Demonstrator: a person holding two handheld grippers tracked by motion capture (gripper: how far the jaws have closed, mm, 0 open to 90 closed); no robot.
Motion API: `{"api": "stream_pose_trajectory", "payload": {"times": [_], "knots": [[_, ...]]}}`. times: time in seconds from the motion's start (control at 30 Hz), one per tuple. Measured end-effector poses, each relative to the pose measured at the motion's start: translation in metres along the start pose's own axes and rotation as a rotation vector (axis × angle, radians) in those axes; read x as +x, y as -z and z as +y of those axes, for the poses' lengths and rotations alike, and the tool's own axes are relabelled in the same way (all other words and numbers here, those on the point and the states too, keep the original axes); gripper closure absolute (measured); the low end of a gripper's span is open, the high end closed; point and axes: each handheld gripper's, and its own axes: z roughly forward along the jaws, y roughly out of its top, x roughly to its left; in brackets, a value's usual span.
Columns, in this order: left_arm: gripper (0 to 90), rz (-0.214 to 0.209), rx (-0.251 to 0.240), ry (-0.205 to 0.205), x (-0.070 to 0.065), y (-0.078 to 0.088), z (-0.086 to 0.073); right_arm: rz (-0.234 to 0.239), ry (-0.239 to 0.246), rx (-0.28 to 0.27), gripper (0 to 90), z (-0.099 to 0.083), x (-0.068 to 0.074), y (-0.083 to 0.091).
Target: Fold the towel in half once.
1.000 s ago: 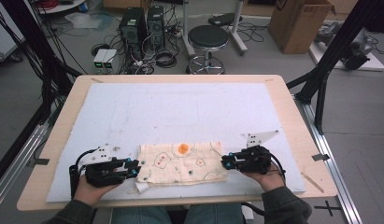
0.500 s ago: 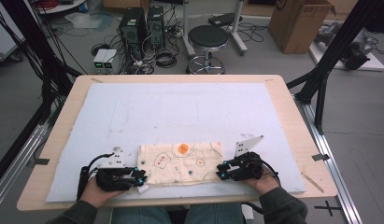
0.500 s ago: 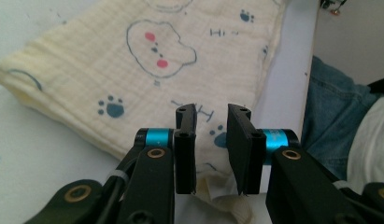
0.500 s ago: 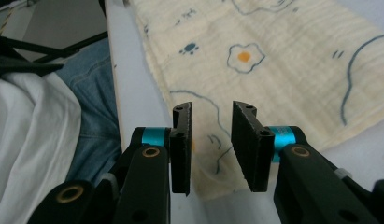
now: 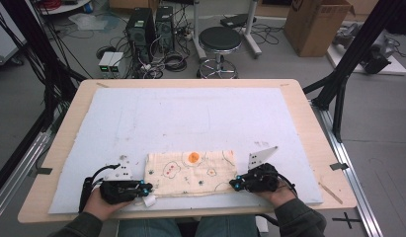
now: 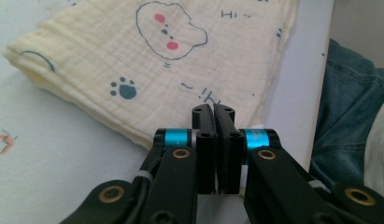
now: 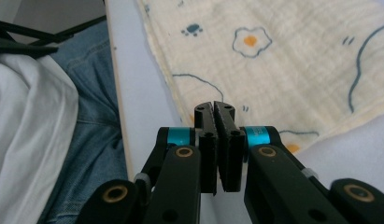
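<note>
The left gripper (image 5: pixel 141 188) lay near the worktop's front edge, toward its left corner, held in the left hand (image 5: pixel 99 203). Its jaws had just been closing and stood pressed together in the left gripper view (image 6: pixel 213 112), with their tips at the front left corner of the cloth (image 5: pixel 190 173). The frames did not show whether any fabric was caught between them. The right gripper (image 5: pixel 236 183) lay near the same front edge, right of centre, held in the right hand (image 5: pixel 274 193). Its jaws had also just been closing and met in the right gripper view (image 7: pixel 214 108), with their tips at the cloth's front right corner; whether they pinched the hem could not be told either.

The cloth, cream with small printed figures and an orange spot, lay folded into a flat rectangle between the two grippers, close to the front edge and about midway along it. In the left gripper view the cloth (image 6: pixel 147 60) showed stacked layers along its folded side. A white tag (image 5: pixel 149 201) lay just beside the left gripper's tips.

The cloth rested on a pale mat (image 5: pixel 190 113) that covered most of the worktop (image 5: pixel 314 143). A small wooden stick (image 5: pixel 330 192) lay on the bare wood near the front right corner. The person's jeans (image 7: pixel 91 93) showed beyond the front edge.
</note>
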Motion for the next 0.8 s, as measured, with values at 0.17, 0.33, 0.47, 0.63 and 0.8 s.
{"api": "stream_pose_trajectory", "payload": {"times": [0.17, 0.33, 0.47, 0.63, 0.8], "knots": [[87.9, 0.000, -0.018, 0.005, 0.001, 0.004, 0.000, 0.013, 0.009, -0.051, 88.2, 0.003, 0.008, 0.008], [86.9, -0.015, -0.019, 0.004, 0.000, 0.006, -0.002, 0.047, 0.003, 0.021, 84.5, -0.002, 0.009, 0.000], [75.4, -0.049, -0.085, 0.028, -0.001, 0.009, 0.003, 0.064, -0.013, -0.031, 77.8, 0.000, 0.006, 0.002], [80.2, -0.039, -0.087, 0.024, 0.001, 0.002, 0.009, 0.045, -0.027, -0.054, 77.4, 0.006, -0.001, -0.001], [80.7, -0.027, -0.041, 0.011, 0.001, -0.002, 0.006, -0.005, -0.028, 0.008, 75.0, 0.002, -0.007, -0.010]]}}
